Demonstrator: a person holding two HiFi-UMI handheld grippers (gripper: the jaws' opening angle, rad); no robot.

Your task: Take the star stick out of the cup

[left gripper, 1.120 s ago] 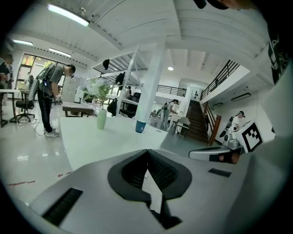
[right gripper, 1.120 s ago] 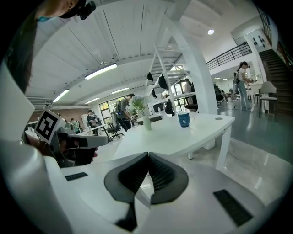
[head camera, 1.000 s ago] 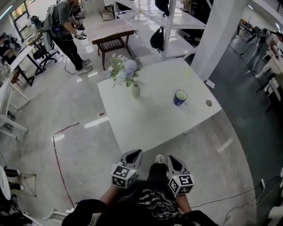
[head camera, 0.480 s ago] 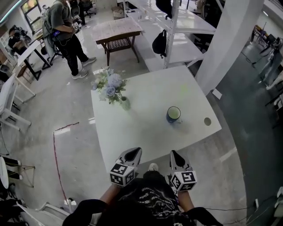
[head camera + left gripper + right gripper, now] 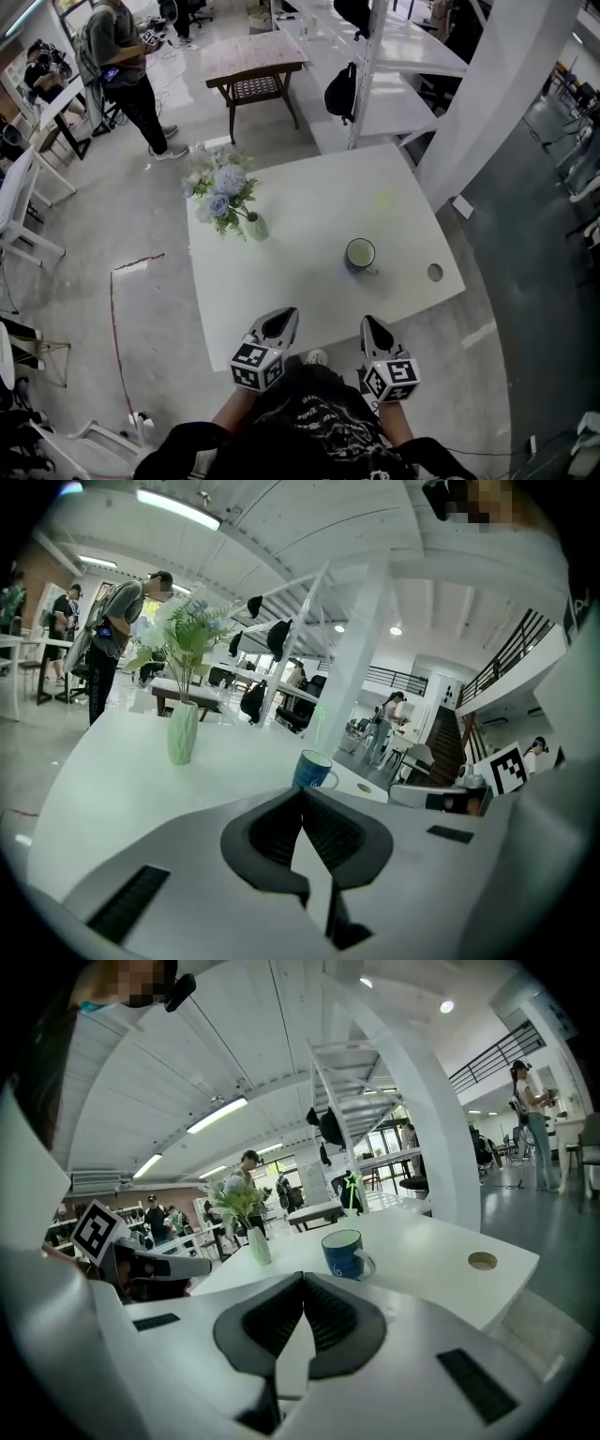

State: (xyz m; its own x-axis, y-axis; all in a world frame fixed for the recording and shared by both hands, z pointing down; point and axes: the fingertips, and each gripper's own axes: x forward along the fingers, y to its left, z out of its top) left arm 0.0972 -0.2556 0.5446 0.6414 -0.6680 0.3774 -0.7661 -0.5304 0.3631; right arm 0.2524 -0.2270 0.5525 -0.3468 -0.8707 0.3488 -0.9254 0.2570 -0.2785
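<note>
I note a black T-shirt (image 5: 314, 417) with faint pale print across the chest. Left gripper (image 5: 280, 319) and right gripper (image 5: 373, 328): white moulded shells, dark ribbed pads (image 5: 333, 1321). Each carries a cube (image 5: 255, 366) with black-and-white square markers.

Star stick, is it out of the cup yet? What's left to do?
Nothing is done yet: the green star stick stands in the blue cup on the white table. In hand: nothing; the left gripper and right gripper are both shut and empty, near the table's front edge. Left: reach the cup, grip the stick, lift it out.
</note>
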